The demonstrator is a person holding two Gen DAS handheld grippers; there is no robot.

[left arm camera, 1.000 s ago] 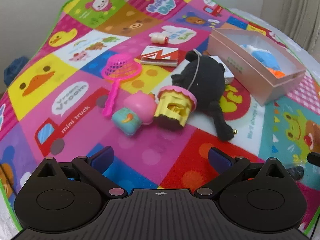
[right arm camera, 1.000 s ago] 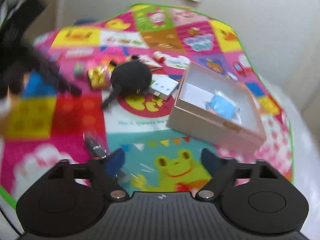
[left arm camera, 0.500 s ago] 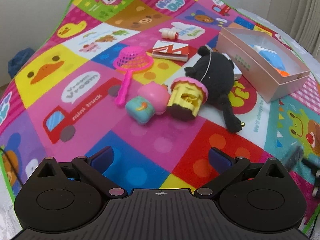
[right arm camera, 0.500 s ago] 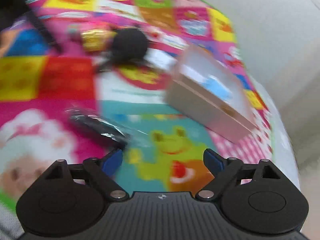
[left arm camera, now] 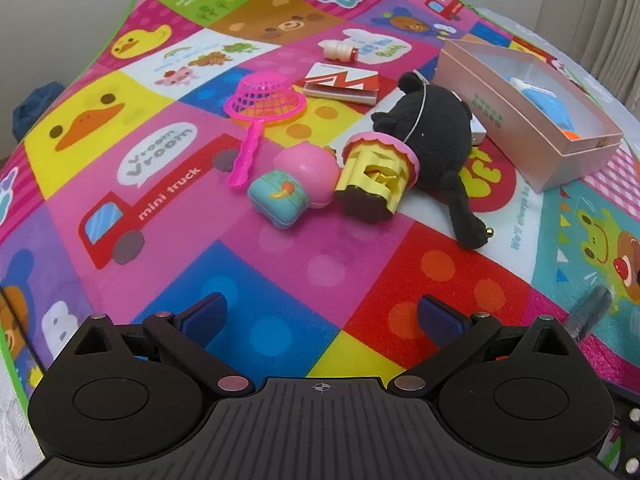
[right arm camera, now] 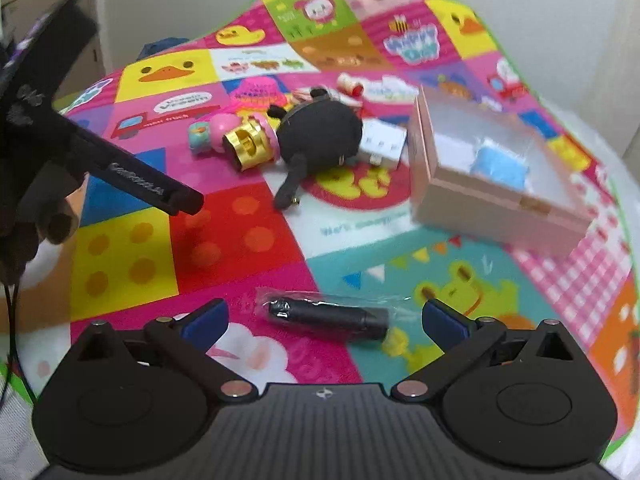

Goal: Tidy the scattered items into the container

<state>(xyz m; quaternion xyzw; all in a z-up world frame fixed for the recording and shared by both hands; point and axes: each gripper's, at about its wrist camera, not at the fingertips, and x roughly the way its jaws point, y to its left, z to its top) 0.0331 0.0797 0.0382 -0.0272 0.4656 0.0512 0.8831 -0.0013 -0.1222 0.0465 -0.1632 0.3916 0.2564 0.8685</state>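
Note:
A pink open box (left arm camera: 532, 120) (right arm camera: 488, 196) holds a blue item (right arm camera: 500, 164). Scattered on the mat lie a black plush toy (left arm camera: 432, 132) (right arm camera: 320, 132), a yellow toy cupcake (left arm camera: 376, 176) (right arm camera: 250, 144), a pink-and-teal toy (left arm camera: 292, 188), a pink net scoop (left arm camera: 264, 104), a red-white booklet (left arm camera: 342, 82), a small white bottle (left arm camera: 340, 50) and a white block (right arm camera: 382, 142). A black cylinder in clear wrap (right arm camera: 332, 316) lies between the fingertips of my open right gripper (right arm camera: 324, 318). My left gripper (left arm camera: 322, 314) is open and empty above the mat.
The colourful play mat (left arm camera: 120, 184) covers the whole surface, with a green edge at left. The left gripper's dark body (right arm camera: 120, 176) shows at the left of the right wrist view. A wall stands behind the mat and a curtain (left arm camera: 592, 8) at right.
My right gripper has swung over to the wrapped black cylinder, which now lies between its fingers. My left gripper has pulled back a little from the toys.

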